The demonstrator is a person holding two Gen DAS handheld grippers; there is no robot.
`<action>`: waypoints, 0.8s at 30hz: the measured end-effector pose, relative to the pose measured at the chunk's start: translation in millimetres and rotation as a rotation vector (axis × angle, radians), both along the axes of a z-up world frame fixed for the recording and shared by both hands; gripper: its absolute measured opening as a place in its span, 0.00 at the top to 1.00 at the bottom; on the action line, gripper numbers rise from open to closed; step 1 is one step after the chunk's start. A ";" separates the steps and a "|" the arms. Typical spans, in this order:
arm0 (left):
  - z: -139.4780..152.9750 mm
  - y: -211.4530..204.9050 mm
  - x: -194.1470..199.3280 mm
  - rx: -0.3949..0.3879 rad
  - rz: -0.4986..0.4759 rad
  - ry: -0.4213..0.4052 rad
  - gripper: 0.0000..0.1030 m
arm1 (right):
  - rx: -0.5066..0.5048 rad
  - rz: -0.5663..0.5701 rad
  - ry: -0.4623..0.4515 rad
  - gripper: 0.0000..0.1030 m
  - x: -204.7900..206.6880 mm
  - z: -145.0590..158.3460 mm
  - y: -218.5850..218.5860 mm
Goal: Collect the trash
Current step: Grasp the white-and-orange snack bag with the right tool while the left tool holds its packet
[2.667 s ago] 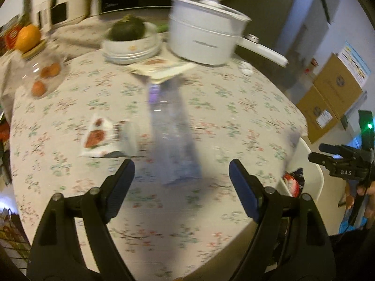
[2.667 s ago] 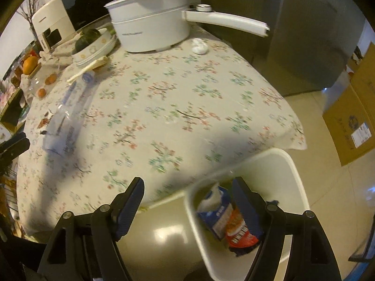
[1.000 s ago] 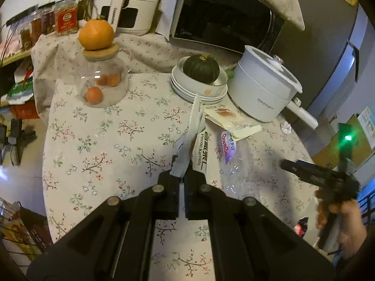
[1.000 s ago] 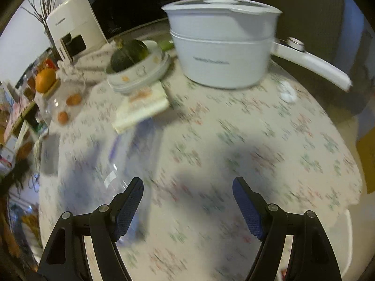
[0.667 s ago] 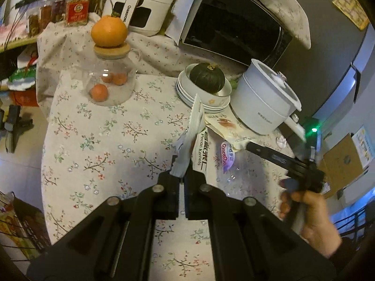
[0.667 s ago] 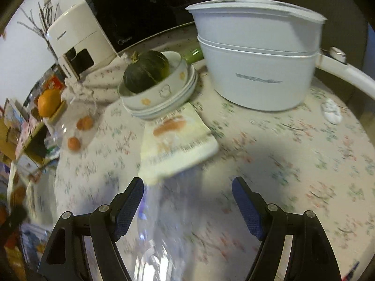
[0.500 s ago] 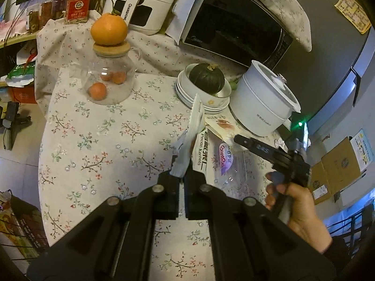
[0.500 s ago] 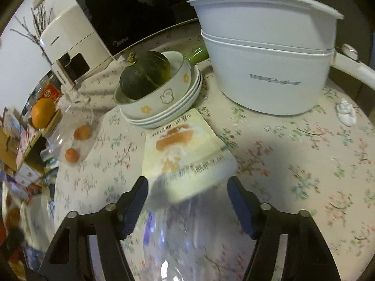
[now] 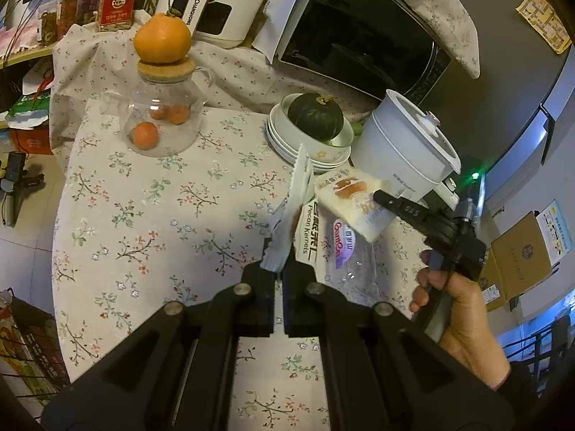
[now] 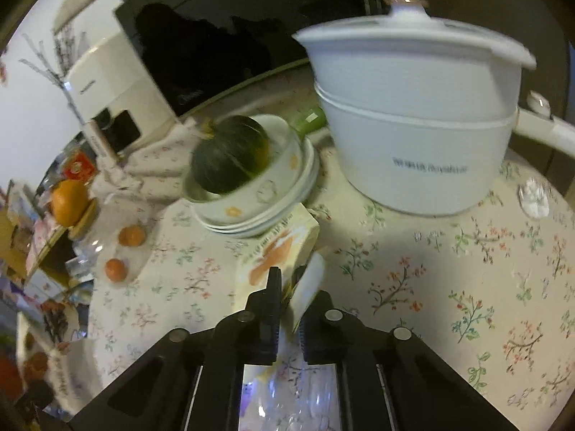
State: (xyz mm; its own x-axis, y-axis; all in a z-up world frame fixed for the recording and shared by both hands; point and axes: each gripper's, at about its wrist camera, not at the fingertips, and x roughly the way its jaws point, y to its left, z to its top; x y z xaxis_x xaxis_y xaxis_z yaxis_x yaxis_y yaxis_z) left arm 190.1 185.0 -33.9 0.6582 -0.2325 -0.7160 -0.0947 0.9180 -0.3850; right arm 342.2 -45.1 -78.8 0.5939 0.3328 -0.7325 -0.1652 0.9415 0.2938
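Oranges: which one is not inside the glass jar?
The large orange sitting on the jar's cork lid; the smaller ones lie inside the glass jar.

the clear bottle [image 10: 287, 409] runs under the right gripper [image 10: 287, 309] – mostly hidden; pot lettering [image 10: 429, 170] blurred – unreadable; pot handle [image 10: 550, 129] cut off.

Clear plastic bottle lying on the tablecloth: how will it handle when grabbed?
Probably light: the clear bottle looks empty. Lying on its side, it may roll if nudged. Thin walls could buckle under a claw. A cream snack packet held in the right claw overlaps it.
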 end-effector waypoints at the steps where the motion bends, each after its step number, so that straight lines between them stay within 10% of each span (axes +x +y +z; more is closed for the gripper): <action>1: 0.5 -0.2 -0.1 0.000 -0.001 -0.002 0.97 | -0.003 0.013 -0.008 0.95 -3.4 5.7 0.0; 24: 1.4 -64.7 -24.9 -0.007 -0.157 0.000 0.97 | -0.061 0.033 -0.077 0.97 -133.3 72.7 -103.7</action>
